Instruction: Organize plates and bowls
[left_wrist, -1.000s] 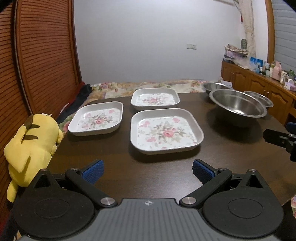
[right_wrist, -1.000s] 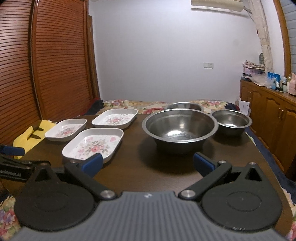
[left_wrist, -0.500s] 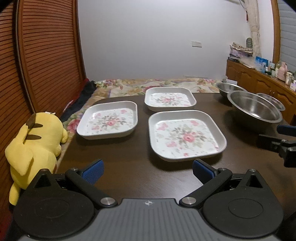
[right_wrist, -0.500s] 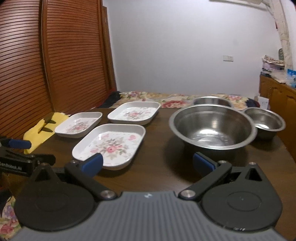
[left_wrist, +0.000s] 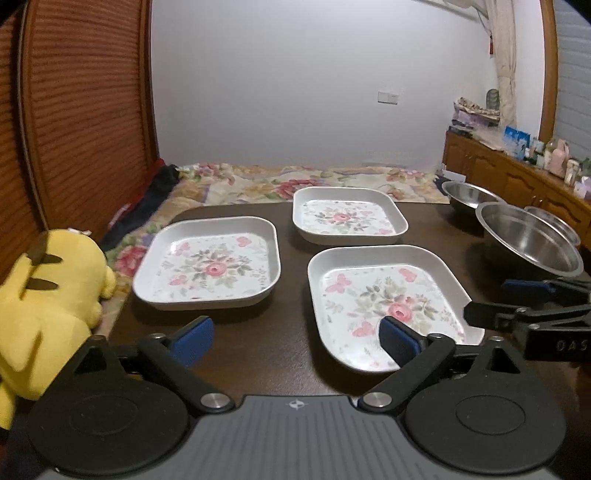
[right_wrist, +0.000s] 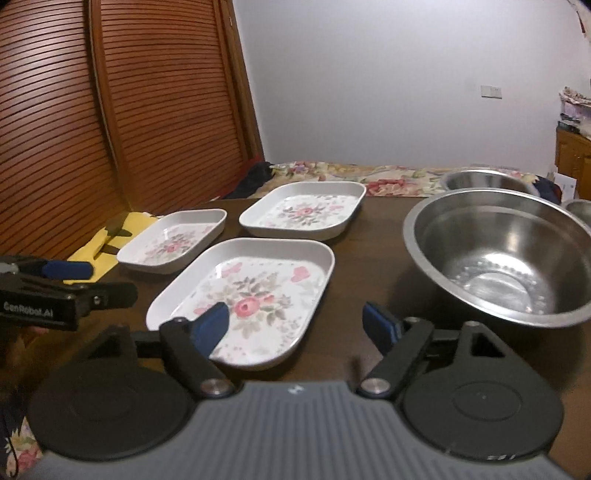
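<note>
Three white square plates with pink flower prints lie on the dark table: a near plate (left_wrist: 388, 295) (right_wrist: 255, 291), a left plate (left_wrist: 210, 266) (right_wrist: 173, 240) and a far plate (left_wrist: 347, 216) (right_wrist: 306, 212). To the right is a large steel bowl (left_wrist: 532, 243) (right_wrist: 498, 254), with two smaller steel bowls (left_wrist: 469, 194) (right_wrist: 484, 179) behind it. My left gripper (left_wrist: 295, 338) is open, its right finger over the near plate's front edge. My right gripper (right_wrist: 297, 325) is open too, its left finger over that plate's near corner. Both are empty.
A yellow plush toy (left_wrist: 48, 302) lies off the table's left edge. Slatted wooden doors (right_wrist: 110, 110) line the left side. Floral bedding (left_wrist: 295, 184) lies beyond the table. A wooden cabinet (left_wrist: 517, 184) with bottles runs along the right wall.
Both grippers have come in closer to the near plate, from either side. The right wrist view has swung left, from the big bowl toward the plates. Both stay open.
</note>
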